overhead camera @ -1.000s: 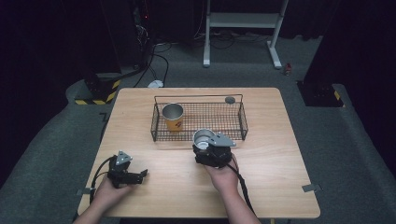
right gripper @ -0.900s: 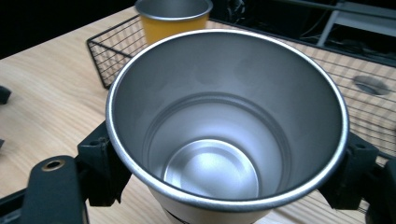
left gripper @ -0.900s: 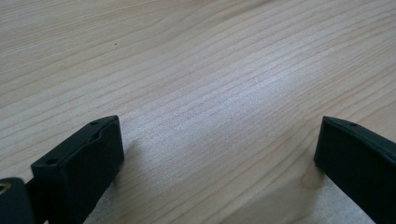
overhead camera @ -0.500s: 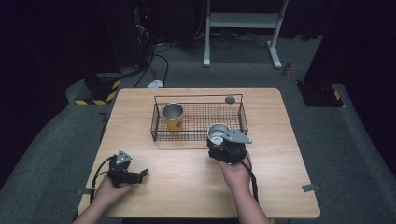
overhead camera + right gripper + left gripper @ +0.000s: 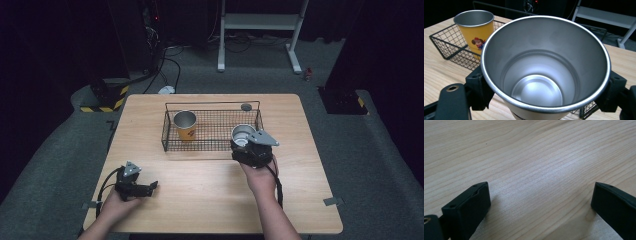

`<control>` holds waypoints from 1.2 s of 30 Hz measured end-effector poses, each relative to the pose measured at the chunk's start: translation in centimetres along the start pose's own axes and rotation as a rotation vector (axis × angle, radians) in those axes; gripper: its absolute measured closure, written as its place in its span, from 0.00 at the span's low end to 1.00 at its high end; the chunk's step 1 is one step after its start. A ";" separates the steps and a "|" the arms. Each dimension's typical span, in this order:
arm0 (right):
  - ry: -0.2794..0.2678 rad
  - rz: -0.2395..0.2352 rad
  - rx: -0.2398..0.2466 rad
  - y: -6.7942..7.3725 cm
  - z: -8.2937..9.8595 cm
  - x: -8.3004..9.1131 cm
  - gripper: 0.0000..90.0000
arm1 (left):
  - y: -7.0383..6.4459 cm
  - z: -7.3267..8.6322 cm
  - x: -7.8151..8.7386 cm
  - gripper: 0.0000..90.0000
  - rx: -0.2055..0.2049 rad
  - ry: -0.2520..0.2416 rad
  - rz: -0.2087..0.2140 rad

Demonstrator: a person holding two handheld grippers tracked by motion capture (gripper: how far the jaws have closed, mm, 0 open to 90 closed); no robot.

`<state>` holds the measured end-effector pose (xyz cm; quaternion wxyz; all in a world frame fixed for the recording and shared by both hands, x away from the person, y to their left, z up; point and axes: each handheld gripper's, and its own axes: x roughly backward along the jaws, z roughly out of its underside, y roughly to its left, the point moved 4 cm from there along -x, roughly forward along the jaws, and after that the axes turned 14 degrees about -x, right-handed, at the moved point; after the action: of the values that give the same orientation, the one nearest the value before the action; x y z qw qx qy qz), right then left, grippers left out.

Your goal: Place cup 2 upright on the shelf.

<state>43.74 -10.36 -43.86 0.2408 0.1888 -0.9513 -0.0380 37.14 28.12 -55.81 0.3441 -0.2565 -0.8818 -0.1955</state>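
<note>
High view: pale wooden table point(image 5: 210, 200) on grey carpet point(image 5: 60, 150).

A metal cup point(image 5: 545, 67) with a shiny, empty inside and a pale outer wall stands upright, mouth open upward, clamped at its sides between the right gripper's point(image 5: 248, 148) jaws, at the near right edge of the wire basket point(image 5: 212, 131).

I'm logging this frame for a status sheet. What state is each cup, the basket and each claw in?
Silver cup: upright, empty, gripped by the right claw at the basket's right end.
Yellow cup: upright, empty, standing in the basket's left part.
Wire basket: upright on the table, open-topped.
Left claw: open, holding nothing, low over bare table.
</note>
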 end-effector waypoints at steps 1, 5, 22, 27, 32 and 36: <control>0.000 0.003 0.001 -0.1 -0.1 -0.1 0.21 | 0.0 0.0 0.0 0.03 0.005 0.002 -0.004; 0.001 0.011 -0.009 -0.4 -0.8 -0.3 0.21 | 0.1 0.0 0.0 0.03 0.008 0.007 -0.009; 0.013 0.046 -0.019 -0.5 -2.4 -2.5 0.21 | 0.1 0.0 0.1 0.03 0.003 0.007 -0.004; 0.008 0.054 -0.027 -0.7 -2.8 -3.3 0.21 | 0.1 0.0 0.0 0.03 -0.004 0.009 0.000; 0.021 0.073 -0.032 -1.0 -3.3 -4.2 0.21 | 0.1 0.0 0.0 0.03 -0.004 0.009 0.001; 0.016 0.079 -0.031 -0.8 -3.9 -4.6 0.21 | 0.1 0.0 0.0 0.03 -0.005 0.005 0.003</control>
<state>49.63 -9.32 -42.64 0.2528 0.1478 -0.9552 -0.0417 37.24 28.15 -55.79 0.3460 -0.2583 -0.8801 -0.1976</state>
